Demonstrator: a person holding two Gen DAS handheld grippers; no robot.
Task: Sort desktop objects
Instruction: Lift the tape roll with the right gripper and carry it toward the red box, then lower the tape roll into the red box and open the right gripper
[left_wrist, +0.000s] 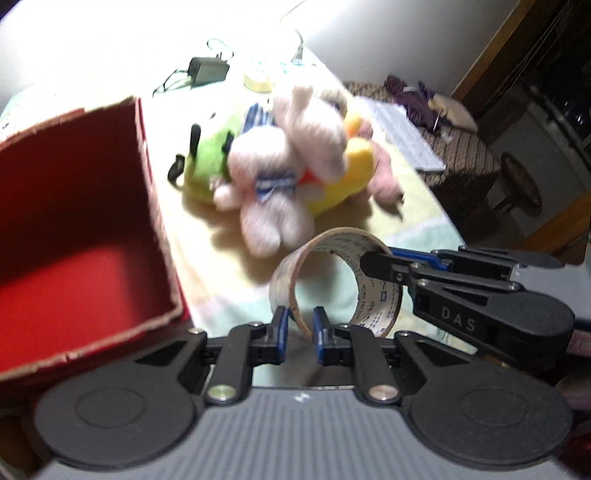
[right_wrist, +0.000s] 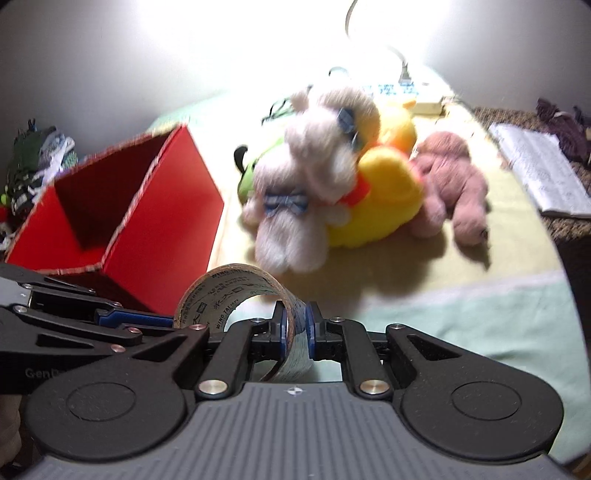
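A roll of printed packing tape (left_wrist: 343, 236) hangs above the pale green tablecloth, held from two sides. My left gripper (left_wrist: 300, 328) is shut on its near wall. My right gripper (left_wrist: 376, 260) reaches in from the right and is shut on the far wall. In the right wrist view the tape roll (right_wrist: 236, 280) stands between the right gripper's (right_wrist: 295, 326) blue pads, and the left gripper (right_wrist: 162, 319) comes in from the left. An open red box (left_wrist: 159, 206) (right_wrist: 159, 240) stands just to the left.
A heap of plush toys lies behind the tape: a white rabbit (right_wrist: 314, 166), a yellow duck (right_wrist: 388, 192), a pink animal (right_wrist: 454, 184) and a green one (left_wrist: 207, 162). A black charger (left_wrist: 208, 68) sits at the back. An open notebook (right_wrist: 535, 173) lies at the right.
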